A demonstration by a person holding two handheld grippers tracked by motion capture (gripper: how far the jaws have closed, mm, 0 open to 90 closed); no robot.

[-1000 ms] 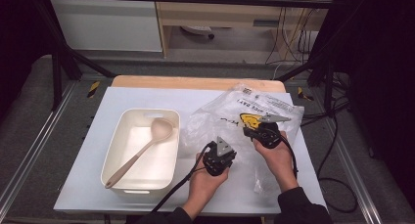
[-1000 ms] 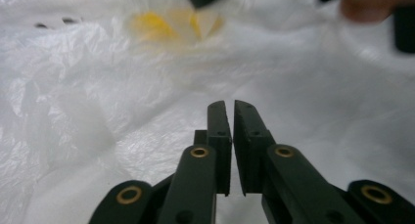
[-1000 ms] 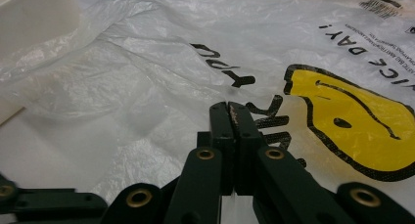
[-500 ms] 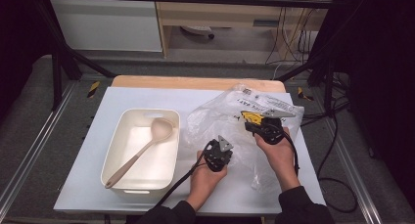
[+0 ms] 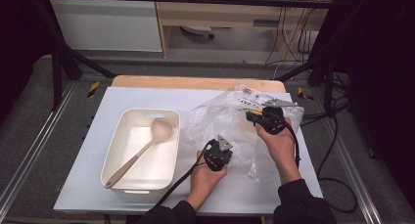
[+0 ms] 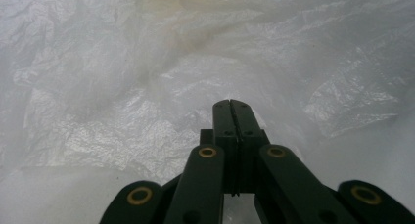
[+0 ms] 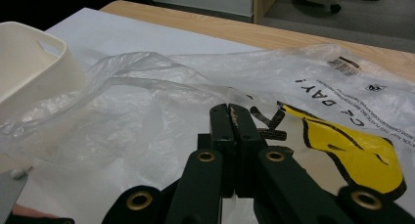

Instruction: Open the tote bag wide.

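Observation:
A crumpled clear plastic bag (image 5: 220, 119) with yellow and black print lies on the right half of the white mat. My left gripper (image 5: 215, 148) is at the bag's near edge; in the left gripper view its jaws (image 6: 230, 102) stand closed with the bag's film (image 6: 147, 87) pressed around the tips. My right gripper (image 5: 250, 115) is held above the bag's right part. Its tips (image 7: 228, 107) are closed on a fold of the bag (image 7: 161, 92), which is pulled up into a ridge.
A cream rectangular tub (image 5: 120, 136) sits on the mat's left half with a wooden spoon (image 5: 147, 145) lying aslant inside; its rim (image 7: 29, 53) shows at the left of the right gripper view. The white mat (image 5: 142, 94) covers a wooden table (image 5: 195, 82).
My right gripper has risen a little and drawn the bag's film up with it. The left gripper has stayed at the bag's near edge.

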